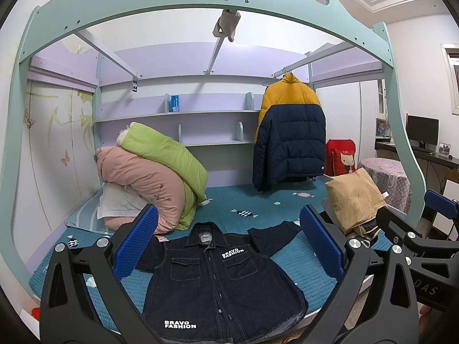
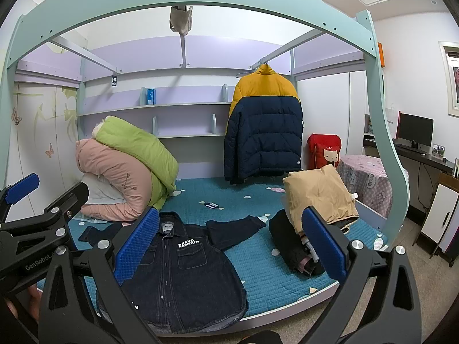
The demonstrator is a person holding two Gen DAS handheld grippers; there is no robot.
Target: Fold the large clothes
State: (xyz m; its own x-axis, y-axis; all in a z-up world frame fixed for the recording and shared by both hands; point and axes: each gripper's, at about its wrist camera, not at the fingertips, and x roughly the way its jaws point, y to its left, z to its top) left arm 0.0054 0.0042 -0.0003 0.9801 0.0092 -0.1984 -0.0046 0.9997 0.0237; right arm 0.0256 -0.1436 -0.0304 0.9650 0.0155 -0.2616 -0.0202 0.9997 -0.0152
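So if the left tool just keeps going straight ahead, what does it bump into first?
Probably the dark denim jacket spread flat on the bed. The left tool is open and empty, and the jacket's collar lies between its blue pads. Depth is hard to judge, so it might pass just above.

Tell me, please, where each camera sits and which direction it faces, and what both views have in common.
Left wrist view: on the left gripper, open, facing the denim jacket on the bed; right gripper shows at right.
Right wrist view: on the right gripper, open, facing the bed from further right; left gripper shows at left.
Shared: jacket, quilts, hanging puffer coat.
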